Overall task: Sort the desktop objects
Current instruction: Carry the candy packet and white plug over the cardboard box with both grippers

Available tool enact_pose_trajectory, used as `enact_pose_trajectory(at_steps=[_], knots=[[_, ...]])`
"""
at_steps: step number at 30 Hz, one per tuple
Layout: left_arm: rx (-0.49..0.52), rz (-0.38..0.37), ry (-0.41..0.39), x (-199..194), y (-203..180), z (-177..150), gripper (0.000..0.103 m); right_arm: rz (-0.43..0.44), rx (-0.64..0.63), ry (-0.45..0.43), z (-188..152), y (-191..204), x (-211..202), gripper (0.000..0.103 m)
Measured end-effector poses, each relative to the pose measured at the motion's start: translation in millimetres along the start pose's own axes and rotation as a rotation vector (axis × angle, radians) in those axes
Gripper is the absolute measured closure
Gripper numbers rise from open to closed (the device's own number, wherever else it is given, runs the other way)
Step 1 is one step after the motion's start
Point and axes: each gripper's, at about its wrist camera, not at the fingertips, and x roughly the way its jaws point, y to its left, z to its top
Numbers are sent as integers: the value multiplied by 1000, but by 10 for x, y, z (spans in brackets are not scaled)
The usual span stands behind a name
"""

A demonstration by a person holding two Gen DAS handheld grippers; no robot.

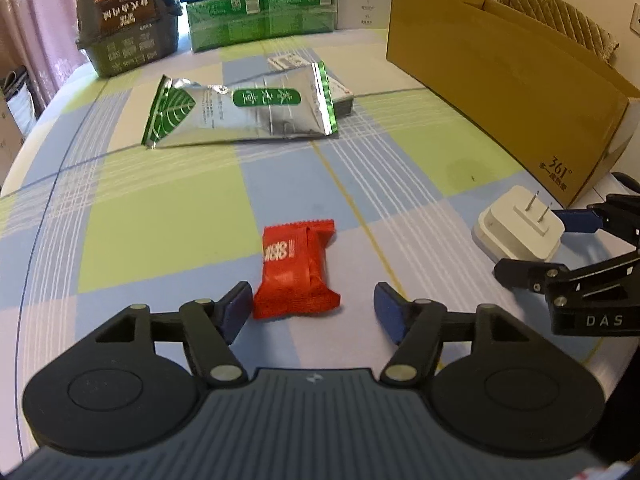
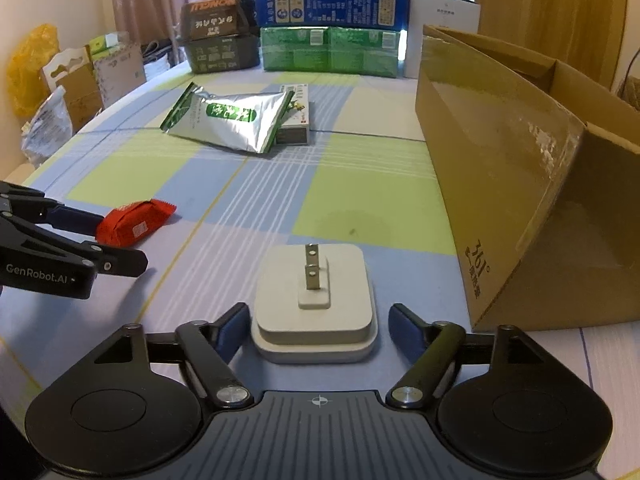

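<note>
Left gripper is spread wide with the red candy sitting between its blue pads, near end just inside the tips, nothing pinched as far as I can see. Right gripper is also wide open, straddling the white plug, which lies flat on its back with both prongs sticking up; the left pad looks right up against the plug's edge, the right one has a gap. The two grippers are side by side low over the checked tablecloth, candy to the left of the plug. Just right of the plug is a big open cardboard box. Further up the table there's a silver and green pouch lying partly on top of a small flat box. At the far edge is a dark tub and a stack of green and blue cartons.
</note>
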Motion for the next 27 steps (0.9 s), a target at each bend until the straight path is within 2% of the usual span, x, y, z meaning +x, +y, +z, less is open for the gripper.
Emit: enact_pose_trajectory(at_steps=[6,11,14,19,24,25,27], knots=[[-61,6,-26,39,79,34,41,-6,11,-32,-28,-50,14,28],[-37,17,-21,106,33,30,47,-6,12,-49,-29,-46,30,28],[-38,15,-21,105,30,28,51,-3,5,-56,-35,-33,30,28],[-42,15,-22,103,37,30,64,0,-10,-61,-51,-2,39,28],[-51,18,-25,82,31,25,69,-1,-10,-65,-56,0,49,28],[-53,16,-26,77,34,22,76,-2,-9,-66,-56,0,50,28],[-64,12,-29,69,45,21,76,-1,-6,-68,-53,-4,51,28]])
